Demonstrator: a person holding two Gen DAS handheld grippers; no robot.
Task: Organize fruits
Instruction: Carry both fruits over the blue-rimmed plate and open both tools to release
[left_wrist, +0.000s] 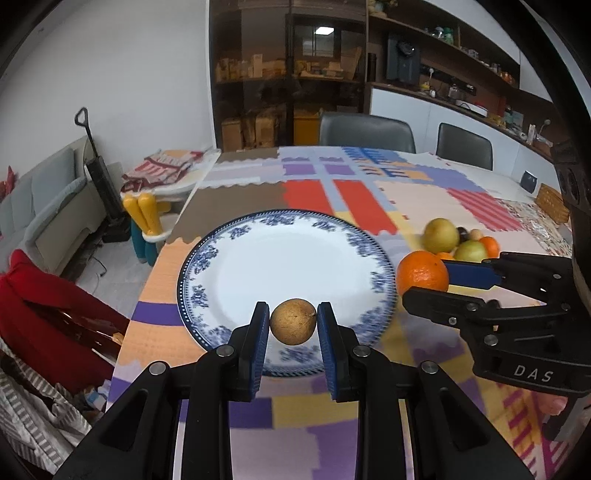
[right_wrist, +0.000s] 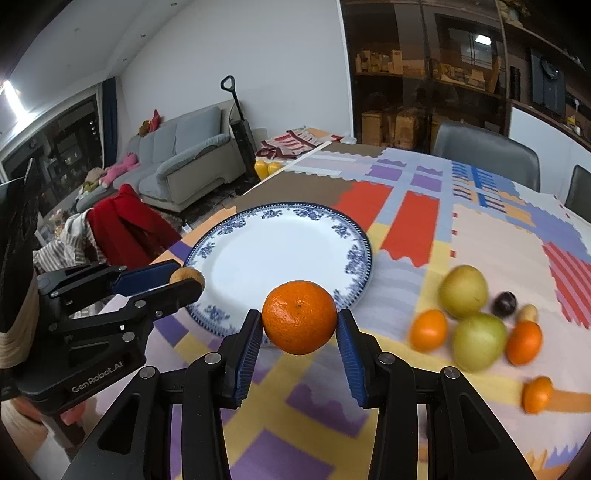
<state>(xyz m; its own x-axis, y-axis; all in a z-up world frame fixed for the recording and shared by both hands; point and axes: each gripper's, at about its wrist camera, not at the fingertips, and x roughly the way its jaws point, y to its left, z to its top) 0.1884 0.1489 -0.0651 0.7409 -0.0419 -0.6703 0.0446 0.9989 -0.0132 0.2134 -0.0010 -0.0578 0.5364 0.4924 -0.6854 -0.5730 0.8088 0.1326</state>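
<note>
The left gripper (left_wrist: 293, 323) clamps a small round brown fruit (left_wrist: 293, 322) squarely between its two blue pads, the pads pressing its sides at three and nine o'clock, with the fruit sitting near the fingertips and off the table. In the left wrist view this fruit hangs over the near rim of the blue-patterned plate (left_wrist: 221, 258), at the plate's six o'clock, and the plate's white centre is bare. The right gripper (right_wrist: 299, 325) grips an orange (right_wrist: 299, 316) in the same way, its pads against the orange's left and right sides, the jaws set wider than the left pair to take the larger fruit. In the right wrist view the orange is held just off the plate's edge at about five o'clock of the plate. From the left wrist view the right gripper comes in from three o'clock, the orange beside the plate's right rim. The remaining fruit pile (right_wrist: 476, 321), with two yellow-green fruits, several small oranges and a dark plum, lies on the patchwork tablecloth (right_wrist: 406, 221) at three o'clock of the plate, blurred but well apart from both grippers.
</note>
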